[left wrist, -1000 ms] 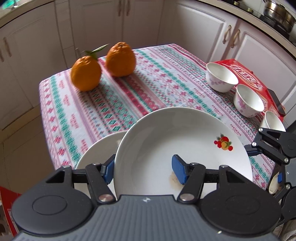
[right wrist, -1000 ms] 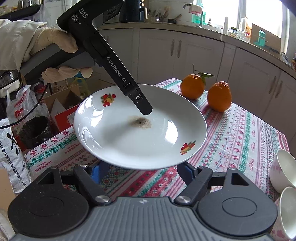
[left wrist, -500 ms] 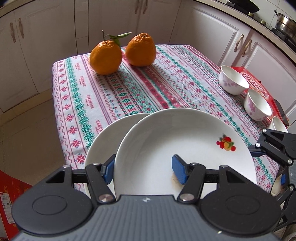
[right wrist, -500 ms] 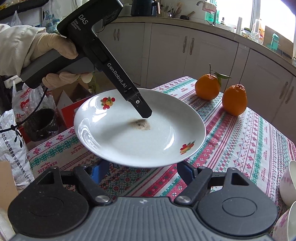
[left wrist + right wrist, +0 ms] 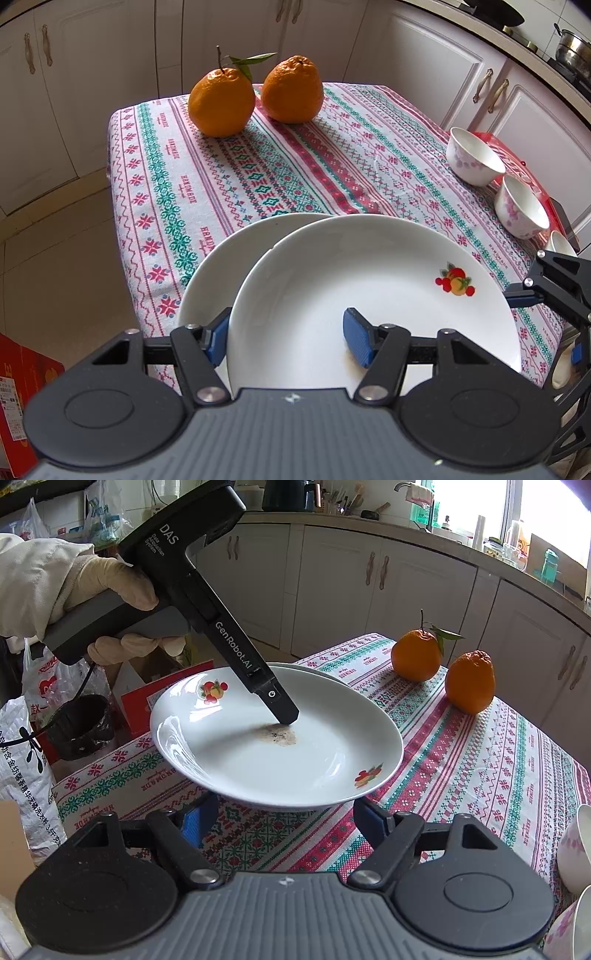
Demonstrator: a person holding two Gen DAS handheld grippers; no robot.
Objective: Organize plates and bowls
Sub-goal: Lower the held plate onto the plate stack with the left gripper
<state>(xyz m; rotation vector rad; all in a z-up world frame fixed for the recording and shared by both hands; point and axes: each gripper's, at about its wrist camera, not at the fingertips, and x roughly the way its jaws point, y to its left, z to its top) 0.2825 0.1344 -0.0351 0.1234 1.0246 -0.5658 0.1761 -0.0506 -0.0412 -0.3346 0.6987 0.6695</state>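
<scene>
We grip the fruit-printed plate [image 5: 369, 295] with our left gripper [image 5: 288, 338]: its jaws are closed on the near rim, one blue pad [image 5: 356, 341] pressing inside the dish, the other under the rim. The plate hangs tilted above the tablecloth [image 5: 258, 166], overlapping a second plate [image 5: 221, 273] that lies at its 10 o'clock near the table's edge. A brown smear [image 5: 277, 735] marks the held plate's middle in the right wrist view.

Our right gripper [image 5: 286, 818] hovers with its jaws spread wide and nothing in them, the plate's edge just above and between its fingers.

Two oranges [image 5: 221, 101] sit at 12 o'clock on the cloth, nearly touching. At 2 o'clock, two flowered bowls [image 5: 474, 157] stand side by side on a red box [image 5: 517, 162], with a third bowl's [image 5: 559, 242] rim peeping just past them.
</scene>
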